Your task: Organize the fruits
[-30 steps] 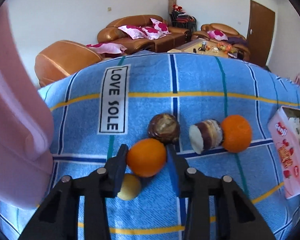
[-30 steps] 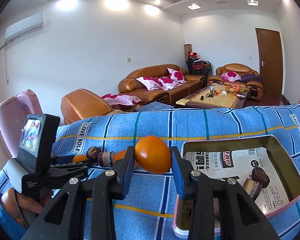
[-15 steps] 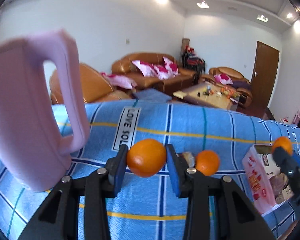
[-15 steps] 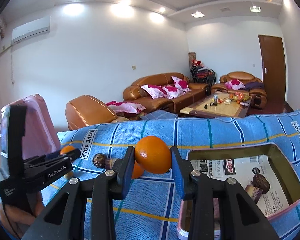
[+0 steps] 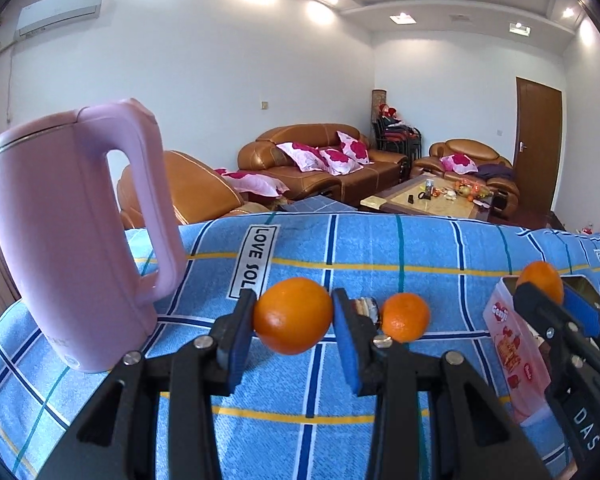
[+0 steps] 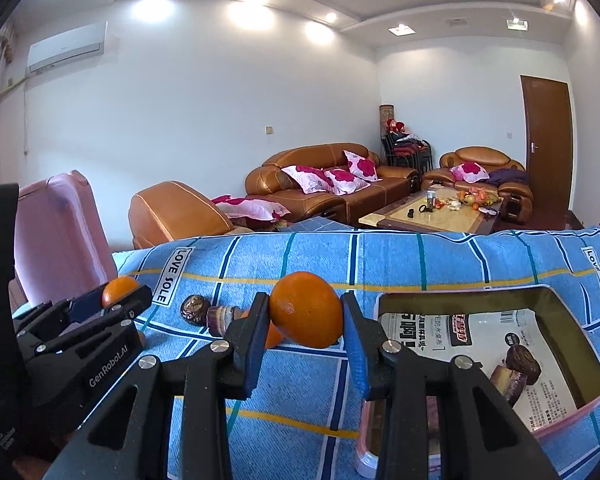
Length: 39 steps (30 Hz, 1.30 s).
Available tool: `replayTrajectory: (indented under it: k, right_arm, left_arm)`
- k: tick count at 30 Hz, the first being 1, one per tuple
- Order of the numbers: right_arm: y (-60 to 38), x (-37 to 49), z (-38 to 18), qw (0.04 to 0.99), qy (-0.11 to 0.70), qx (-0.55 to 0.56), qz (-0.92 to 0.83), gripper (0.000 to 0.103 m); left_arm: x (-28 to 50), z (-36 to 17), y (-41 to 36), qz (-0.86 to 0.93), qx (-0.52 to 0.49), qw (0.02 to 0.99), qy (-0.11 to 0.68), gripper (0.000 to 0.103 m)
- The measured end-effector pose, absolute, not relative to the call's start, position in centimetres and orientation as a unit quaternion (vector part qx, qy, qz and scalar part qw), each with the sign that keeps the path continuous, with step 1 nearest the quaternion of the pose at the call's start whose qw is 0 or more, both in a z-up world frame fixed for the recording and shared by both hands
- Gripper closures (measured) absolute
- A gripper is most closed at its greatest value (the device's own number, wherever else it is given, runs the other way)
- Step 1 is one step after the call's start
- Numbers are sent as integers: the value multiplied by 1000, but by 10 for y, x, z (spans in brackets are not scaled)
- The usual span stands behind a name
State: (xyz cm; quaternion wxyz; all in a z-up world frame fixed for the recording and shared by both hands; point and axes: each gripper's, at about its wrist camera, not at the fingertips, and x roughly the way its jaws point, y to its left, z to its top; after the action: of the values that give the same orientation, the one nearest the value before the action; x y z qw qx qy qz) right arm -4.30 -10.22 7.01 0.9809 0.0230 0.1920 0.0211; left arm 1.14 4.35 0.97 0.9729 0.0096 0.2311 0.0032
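**Both oranges now lifted clear of the cloth**

The left-hand orange (image 5: 293, 315), which a second ago sat on the blue checked cloth (image 5: 400, 248) among the other fruit, is now off the worktop, pinched between the jaws of the left gripper (image 5: 294, 322). The right-hand orange (image 6: 306, 310) stays clamped in the right gripper (image 6: 305, 322), held just left of the pink tin (image 6: 580, 400) and above its near rim. So each tool carries one fruit, and the pick on the left looks done; what remains, by my reading, is carrying both across to the open tin, which already holds dark chocolate-like pieces on printed paper.

Left on the cloth are a smaller orange (image 5: 405, 317), a dark round nut-like thing (image 6: 194, 309) and a striped roll (image 6: 222, 317) beside it. The pink kettle (image 5: 72, 236) stands close on the left, a likely obstacle if the left tool swings wide.
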Motion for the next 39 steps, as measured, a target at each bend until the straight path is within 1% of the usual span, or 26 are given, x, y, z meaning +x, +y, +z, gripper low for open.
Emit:
replayTrajectory:
  k: [4,11,39]
  right_arm:
    - [-99,-48,71,983,183,13,15,65]
    - [-94,-55,71,985,174,-5,3,65]
    - [-120,-78,75,985,172,-7,-26,65]
  left_arm:
    - [7,8,34,0,27,974,226,63]
    - [-1,9,29,-6,28,975,220,63]
    - [-19,10,20,-9,18,973,228,63]
